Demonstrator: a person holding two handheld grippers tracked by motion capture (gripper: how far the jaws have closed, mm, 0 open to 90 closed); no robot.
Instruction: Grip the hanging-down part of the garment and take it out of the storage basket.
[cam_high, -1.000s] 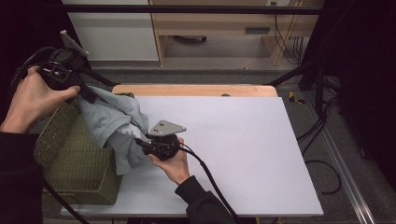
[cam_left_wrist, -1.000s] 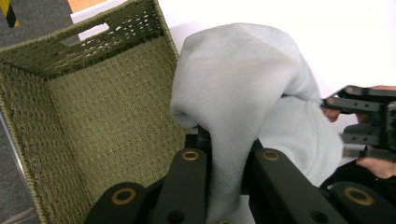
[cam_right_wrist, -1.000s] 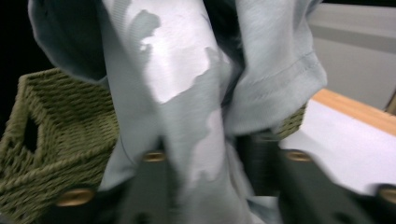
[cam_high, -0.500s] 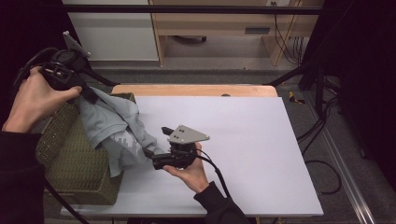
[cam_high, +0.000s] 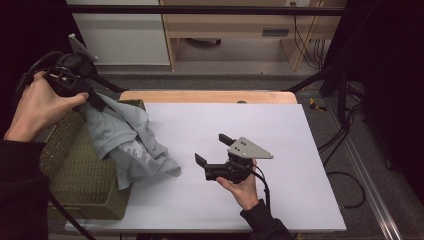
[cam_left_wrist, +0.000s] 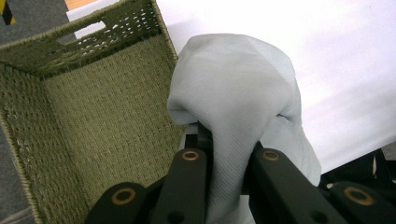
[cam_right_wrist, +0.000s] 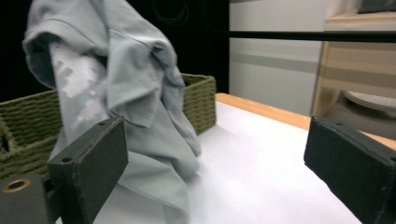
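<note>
Above the basket (cam_high: 85, 180), the left tool (cam_high: 95, 102) pinches the grey shirt (cam_high: 127, 142); the right tool (cam_high: 214, 149), just opening, gapes empty over the desk (cam_high: 300, 150).

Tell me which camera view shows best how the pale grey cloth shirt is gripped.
The left gripper view: the left gripper is shut on a fold of the pale grey cloth shirt above the green woven basket. The high view shows it draped onto the table; the right gripper view shows it hanging.
</note>
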